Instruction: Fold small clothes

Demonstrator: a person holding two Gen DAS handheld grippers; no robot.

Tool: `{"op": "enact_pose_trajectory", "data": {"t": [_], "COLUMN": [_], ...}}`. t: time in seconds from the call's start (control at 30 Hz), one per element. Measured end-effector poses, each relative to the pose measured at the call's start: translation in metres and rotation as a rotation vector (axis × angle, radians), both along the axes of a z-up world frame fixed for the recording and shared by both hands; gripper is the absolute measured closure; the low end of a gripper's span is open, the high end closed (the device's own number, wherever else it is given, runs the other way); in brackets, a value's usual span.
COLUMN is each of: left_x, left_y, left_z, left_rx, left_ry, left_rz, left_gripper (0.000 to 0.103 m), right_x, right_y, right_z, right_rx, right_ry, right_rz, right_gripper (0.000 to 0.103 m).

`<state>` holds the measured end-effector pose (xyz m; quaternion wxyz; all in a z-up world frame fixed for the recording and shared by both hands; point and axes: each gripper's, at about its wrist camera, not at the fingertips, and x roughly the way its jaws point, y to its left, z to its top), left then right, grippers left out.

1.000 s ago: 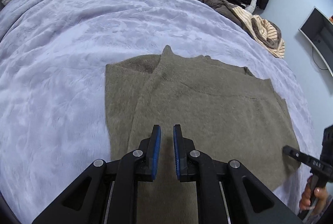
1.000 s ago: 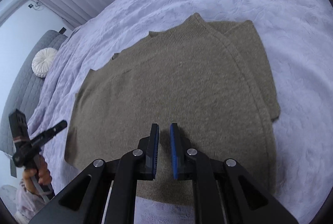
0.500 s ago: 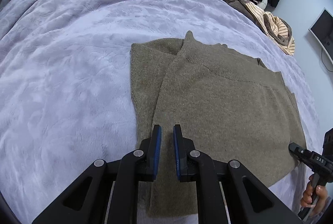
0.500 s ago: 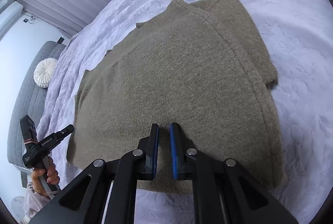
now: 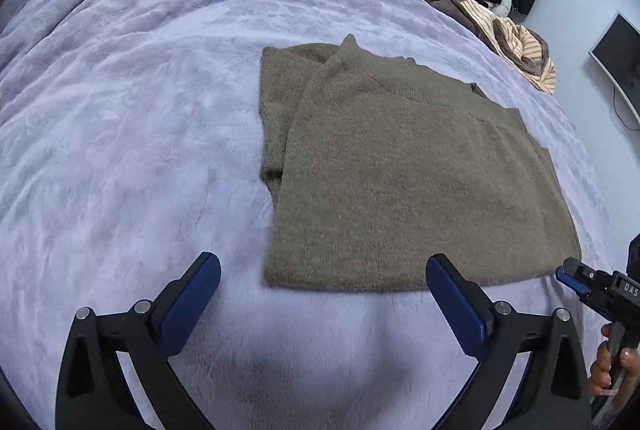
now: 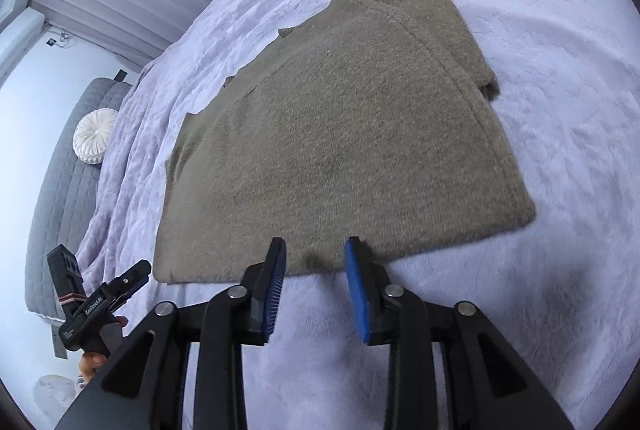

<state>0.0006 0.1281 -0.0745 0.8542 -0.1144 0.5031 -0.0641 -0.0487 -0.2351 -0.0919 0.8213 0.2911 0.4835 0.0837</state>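
A lilac plush blanket (image 5: 160, 90) covers the bed. An olive knit sweater (image 5: 400, 182) lies flat on it near the bed's near edge, sleeves folded in, collar pointing away, hem nearest. The left gripper (image 5: 322, 294) has just been opening: its fingers (image 5: 196, 294) stand spread wide, nothing between them. The right gripper (image 6: 316, 278) has also been opening, partly parted at the hem, gripping nothing.
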Motion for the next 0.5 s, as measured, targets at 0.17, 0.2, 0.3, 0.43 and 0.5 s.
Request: {"op": "enact_pose_trajectory", "data": {"t": [0.17, 0.2, 0.3, 0.43, 0.5], "left_x": [-0.014, -0.016, -0.021, -0.028, -0.031], "left_y": [0.005, 0.008, 0.019, 0.026, 0.028], "left_z": [-0.003, -0.004, -0.009, -0.013, -0.013], "left_rx": [0.009, 0.004, -0.041, -0.066, -0.073], "left_ry": [0.014, 0.016, 0.037, 0.051, 0.051], "left_rz": [0.04, 0.053, 0.087, 0.092, 0.1], "left_gripper": [0.0, 0.0, 0.0, 0.0, 0.0], "right_x": [-0.01, -0.013, -0.018, -0.023, -0.024], "right_y": [0.016, 0.019, 0.027, 0.036, 0.04], "right_z": [-0.006, -0.007, -0.009, -0.012, -0.013], "right_rx": [0.013, 0.015, 0.015, 0.016, 0.017], "right_ry": [0.026, 0.029, 0.033, 0.038, 0.04], "right_rz": [0.028, 0.031, 0.039, 0.048, 0.049], "right_gripper": [0.063, 0.062, 0.062, 0.06, 0.059]}}
